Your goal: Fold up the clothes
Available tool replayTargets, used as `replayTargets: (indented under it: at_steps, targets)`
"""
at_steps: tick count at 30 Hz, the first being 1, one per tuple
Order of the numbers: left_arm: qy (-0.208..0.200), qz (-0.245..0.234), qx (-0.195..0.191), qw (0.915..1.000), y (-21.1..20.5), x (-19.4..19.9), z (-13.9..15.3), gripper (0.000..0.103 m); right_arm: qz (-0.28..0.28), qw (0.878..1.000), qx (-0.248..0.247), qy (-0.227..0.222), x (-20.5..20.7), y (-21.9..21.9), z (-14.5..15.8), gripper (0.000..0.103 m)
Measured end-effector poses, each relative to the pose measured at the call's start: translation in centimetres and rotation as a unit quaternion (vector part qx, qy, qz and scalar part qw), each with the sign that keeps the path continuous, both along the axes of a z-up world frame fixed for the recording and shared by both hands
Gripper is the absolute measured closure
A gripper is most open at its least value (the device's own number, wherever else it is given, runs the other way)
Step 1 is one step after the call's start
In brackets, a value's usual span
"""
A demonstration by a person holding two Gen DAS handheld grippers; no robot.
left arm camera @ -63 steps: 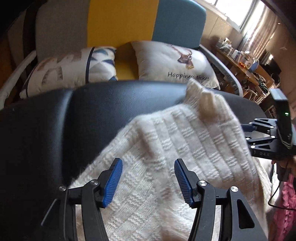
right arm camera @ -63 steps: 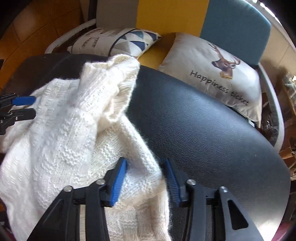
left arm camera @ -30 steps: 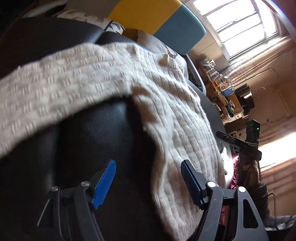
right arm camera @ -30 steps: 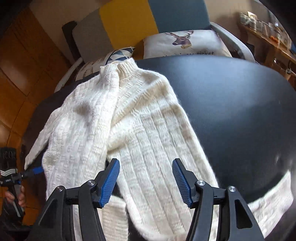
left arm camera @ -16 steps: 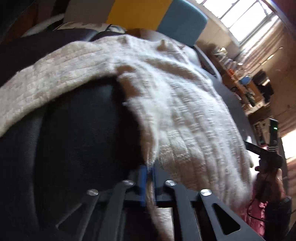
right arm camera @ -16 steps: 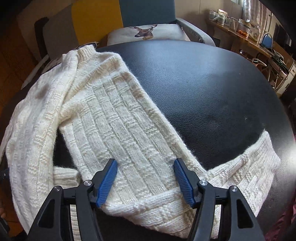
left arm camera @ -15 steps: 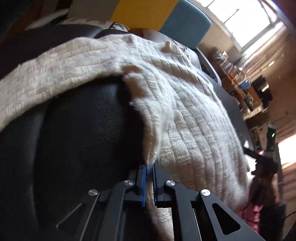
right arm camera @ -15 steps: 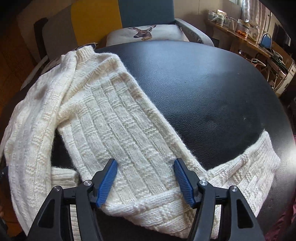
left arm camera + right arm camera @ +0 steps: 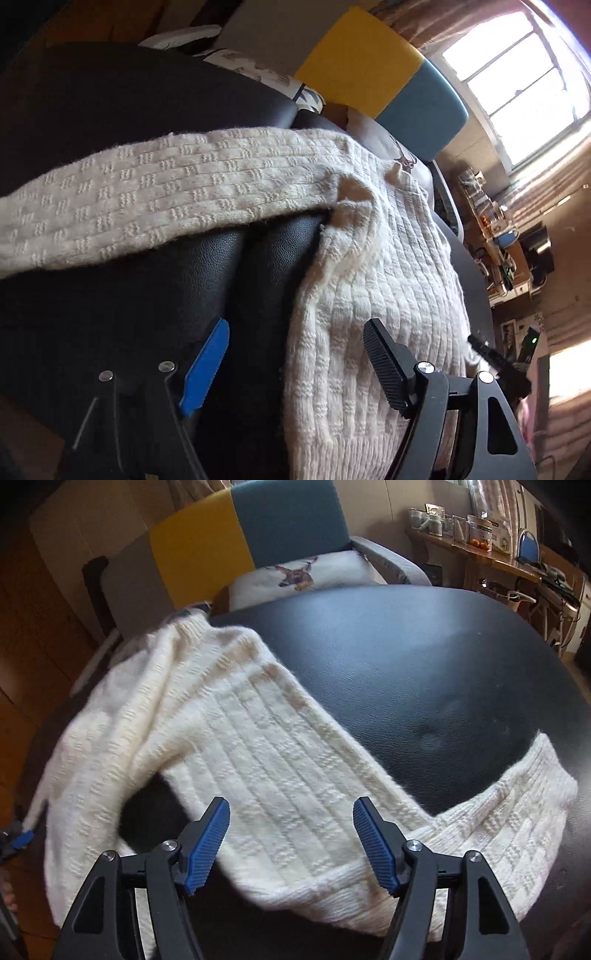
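Note:
A cream knitted sweater lies spread on a round black leather table. One sleeve bends out to the right near the table's edge. My right gripper is open, its jaws straddling the sweater's hem edge just above the cloth. In the left wrist view the sweater hangs over the table's edge, with the other sleeve stretching off to the left. My left gripper is open, with the sweater's side edge between its jaws. The right gripper also shows far off in that view.
A sofa with yellow and teal back panels stands behind the table, with a deer-print cushion on it. A cluttered wooden sideboard runs along the right wall. A bright window is beyond.
My left gripper was shut on the sweater's side edge half a second ago and has now opened and let it go. The right gripper stays open over the hem and has tilted slightly.

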State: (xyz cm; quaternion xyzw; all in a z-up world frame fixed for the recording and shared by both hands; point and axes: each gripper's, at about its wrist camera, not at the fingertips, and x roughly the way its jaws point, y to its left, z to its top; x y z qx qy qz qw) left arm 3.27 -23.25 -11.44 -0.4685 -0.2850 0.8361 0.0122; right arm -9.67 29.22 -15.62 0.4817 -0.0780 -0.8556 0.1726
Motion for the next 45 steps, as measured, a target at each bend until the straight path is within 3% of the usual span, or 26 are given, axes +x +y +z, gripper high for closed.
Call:
replayTargets:
  at_steps: [4,6,8,12,15,16,18,21,24,30,34,36,38,39,43,45]
  targets:
    - [-0.007,-0.073,-0.037,0.9967,3.4,1.3,-0.5,0.021,0.086,0.986,-0.135,-0.049,1.8,-2.3,0.4,0.032]
    - [-0.017,-0.095,-0.058,0.9937,5.1,1.3,-1.3,0.021,0.112,0.982,-0.137,-0.061,3.5,-5.0,0.2,0.032]
    - [-0.024,-0.102,-0.054,0.9930,5.9,1.4,-1.9,0.021,0.132,0.978,-0.141,-0.076,5.2,-6.1,-0.5,0.031]
    - [-0.021,-0.077,-0.064,0.9947,6.4,2.1,-2.3,0.017,0.151,0.974,-0.144,-0.087,6.8,-7.6,-1.6,0.031]
    - [-0.024,-0.080,-0.078,0.9934,6.9,2.2,-2.5,0.017,0.161,0.977,-0.116,-0.075,7.4,-8.9,-2.0,0.031]
    - [-0.019,-0.080,-0.083,0.9931,6.9,2.3,-2.4,0.020,0.163,0.979,-0.104,-0.071,7.6,-9.2,-1.9,0.031]
    - [-0.016,-0.076,-0.088,0.9931,6.8,2.3,-2.5,0.092,0.168,0.980,-0.081,-0.067,7.8,-9.9,-1.7,0.031]
    - [-0.025,-0.064,-0.079,0.9945,6.0,1.8,-2.8,0.092,0.180,0.979,-0.062,-0.073,7.7,-10.5,-1.5,0.031]
    - [-0.025,-0.049,-0.061,0.9966,4.5,1.6,-2.4,0.092,0.189,0.974,-0.086,-0.088,8.1,-10.3,-1.2,0.031]
    - [-0.029,0.007,-0.071,0.9970,1.1,1.4,-1.9,0.092,0.150,0.949,-0.253,-0.112,6.9,-7.9,-0.5,0.031]
    - [-0.032,0.045,-0.077,0.9955,-1.1,1.3,-1.6,0.092,0.120,0.940,-0.293,-0.125,5.1,-6.9,-0.4,0.031]
    - [-0.033,0.064,-0.080,0.9942,-2.3,1.3,-1.5,0.092,0.108,0.923,-0.342,-0.140,3.8,-6.9,-1.0,0.031]
    - [-0.034,0.083,-0.084,0.9925,-3.4,1.2,-1.3,0.091,0.090,0.919,-0.356,-0.143,2.2,-8.0,-1.4,0.031]
    - [-0.035,0.082,-0.085,0.9924,-3.4,1.2,-1.4,0.090,0.078,0.922,-0.352,-0.140,1.6,-8.3,-1.5,0.031]
    - [-0.039,0.076,-0.092,0.9921,-3.2,1.1,-1.9,0.090,0.037,0.957,-0.273,-0.086,-0.3,-8.7,-0.9,0.031]
    - [-0.041,0.073,-0.095,0.9919,-3.1,1.1,-2.1,0.090,0.013,0.967,-0.235,-0.094,-1.3,-8.5,-1.4,0.032]
